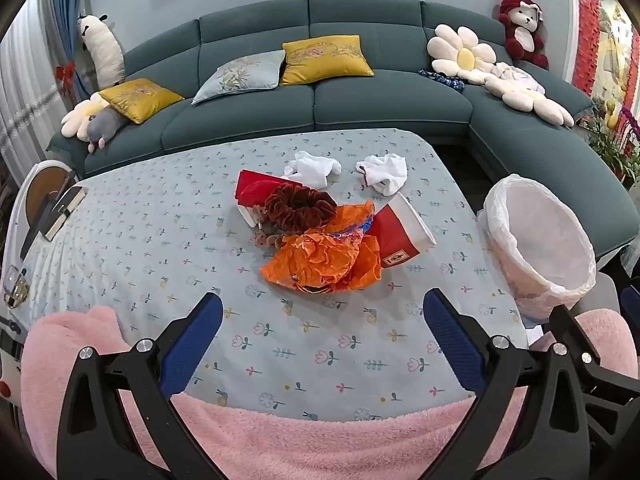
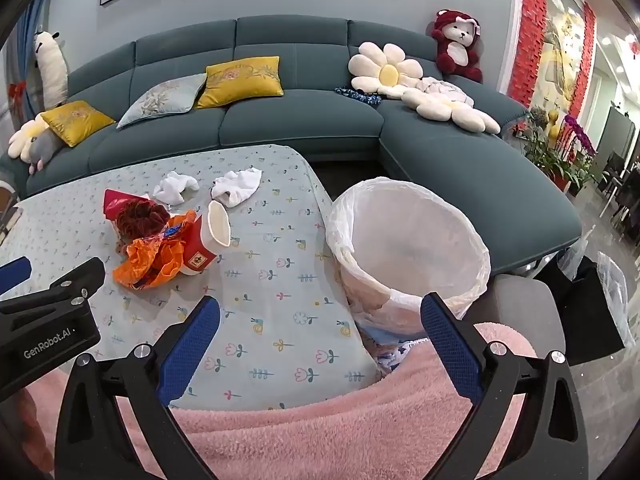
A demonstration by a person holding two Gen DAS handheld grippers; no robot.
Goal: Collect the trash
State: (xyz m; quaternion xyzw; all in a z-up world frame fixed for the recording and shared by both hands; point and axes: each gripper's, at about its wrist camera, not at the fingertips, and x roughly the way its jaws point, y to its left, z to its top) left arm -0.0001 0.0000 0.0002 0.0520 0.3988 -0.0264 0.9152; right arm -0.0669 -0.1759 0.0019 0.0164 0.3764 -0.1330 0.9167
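Two pairs of tongs, left tongs (image 1: 322, 316) and right tongs (image 2: 320, 316), gape wide apart with nothing between them, low in each frame above the floral-clothed counter (image 1: 160, 240). At frame centre of the left view lies crumpled orange paper (image 1: 324, 260) touching a red-and-white paper cup (image 1: 400, 232); the white-lined round bin (image 2: 408, 240) stands right of the counter.

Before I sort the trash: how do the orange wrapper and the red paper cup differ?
The orange wrapper is crumpled, thin and shapeless; the red paper cup is rigid and keeps its form. The wrapper is orange throughout; the cup is red outside, white inside. Both lie touching on the tablecloth, the cup tipped over.
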